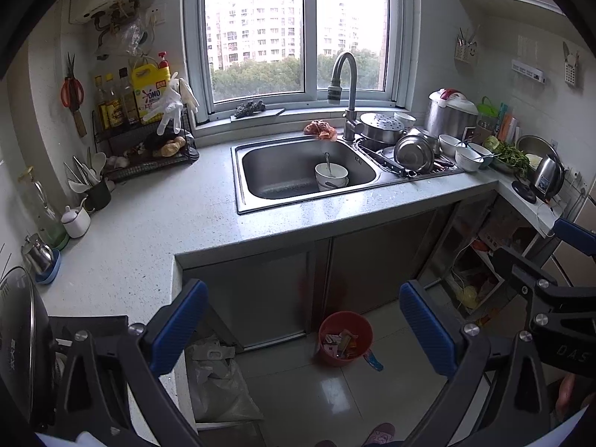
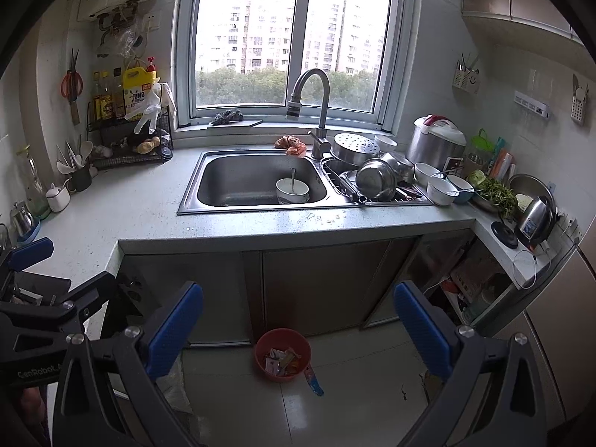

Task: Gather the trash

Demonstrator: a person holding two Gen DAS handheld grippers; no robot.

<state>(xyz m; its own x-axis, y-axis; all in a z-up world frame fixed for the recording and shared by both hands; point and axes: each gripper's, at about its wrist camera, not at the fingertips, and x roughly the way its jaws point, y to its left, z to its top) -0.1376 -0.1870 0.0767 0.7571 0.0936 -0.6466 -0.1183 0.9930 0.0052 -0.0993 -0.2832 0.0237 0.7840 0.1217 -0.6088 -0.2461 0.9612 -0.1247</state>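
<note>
Fingers of the left gripper (image 1: 303, 331) are spread wide with nothing between them; those of the right gripper (image 2: 298, 331) are likewise parted and empty. Both are held in the air before the sink cabinet, well above the floor, and each gripper appears at the edge of the other's view.

Between the blue pads, a red bin (image 2: 282, 354) is seen standing on the tiled floor just in front of the cabinet doors. It is already partly filled with wrappers and scraps of packaging. A blue wrapper (image 2: 313, 381) lies on the floor, touching or just beside the bin's base, and is judged to be trash not yet collected.

Further out, the surface (image 2: 149, 208) carries a sink (image 2: 238, 182) holding a white bowl with a spoon, and a crumpled orange rag or wrapper (image 2: 290, 144) rests beside the tap; whether this is trash cannot be told.

Progress is judged as partial: some waste is binned, at least the floor wrapper is left, and nothing is gripped at present.
</note>
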